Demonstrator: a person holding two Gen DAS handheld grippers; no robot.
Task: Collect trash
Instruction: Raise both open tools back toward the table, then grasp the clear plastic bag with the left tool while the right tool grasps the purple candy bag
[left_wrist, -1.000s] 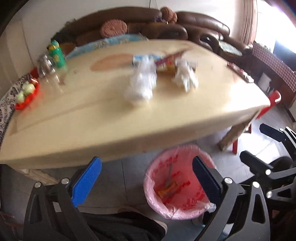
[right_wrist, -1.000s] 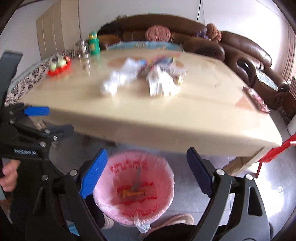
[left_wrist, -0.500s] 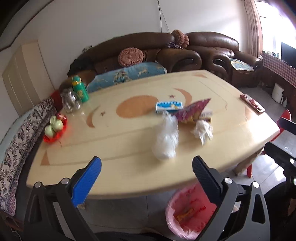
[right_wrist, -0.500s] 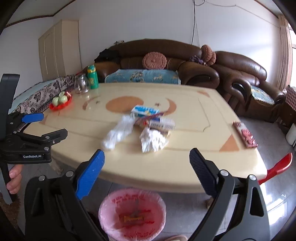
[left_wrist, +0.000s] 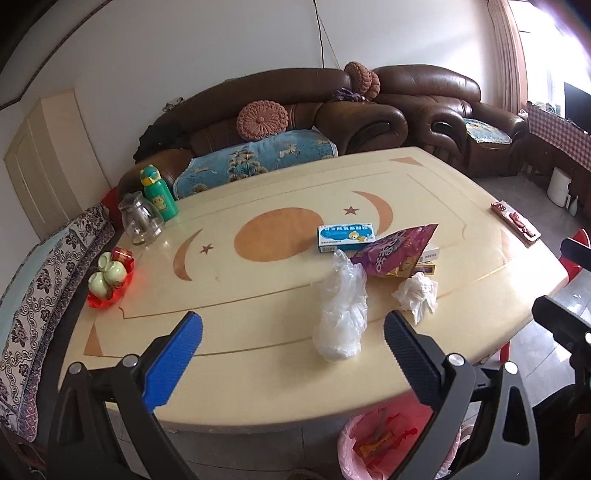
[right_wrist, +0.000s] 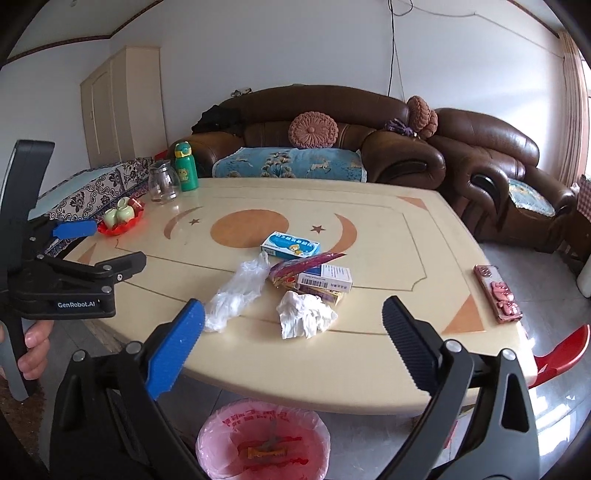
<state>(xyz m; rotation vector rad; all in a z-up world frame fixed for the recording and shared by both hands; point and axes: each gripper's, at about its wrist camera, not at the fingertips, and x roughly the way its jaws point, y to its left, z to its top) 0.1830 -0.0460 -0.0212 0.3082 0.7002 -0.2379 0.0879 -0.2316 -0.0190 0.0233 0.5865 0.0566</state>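
Note:
Trash lies on the cream table (left_wrist: 258, 362): a clear plastic bag (left_wrist: 341, 314), a crumpled white tissue (left_wrist: 417, 295), a purple snack wrapper (left_wrist: 395, 253), a blue medicine box (left_wrist: 347, 236) and small boxes (right_wrist: 325, 278). The same bag (right_wrist: 236, 291) and tissue (right_wrist: 304, 319) show in the right wrist view. A bin with a pink liner (right_wrist: 262, 439) stands on the floor below the table's near edge, trash inside. My left gripper (left_wrist: 291, 339) is open and empty above the near edge, left of the bag. My right gripper (right_wrist: 291, 325) is open and empty in front of the tissue.
A green bottle (left_wrist: 159, 194), a glass jar (left_wrist: 140, 221) and a red dish of cups (left_wrist: 109, 278) stand at the table's far left. A pink phone (right_wrist: 496, 293) lies at the right edge. Brown sofas (right_wrist: 332, 147) stand behind. A red stool (right_wrist: 561, 352) stands right.
Both grippers have risen from low over the bin to above the table's near edge. The view now looks across the tabletop. Both stay open and empty.

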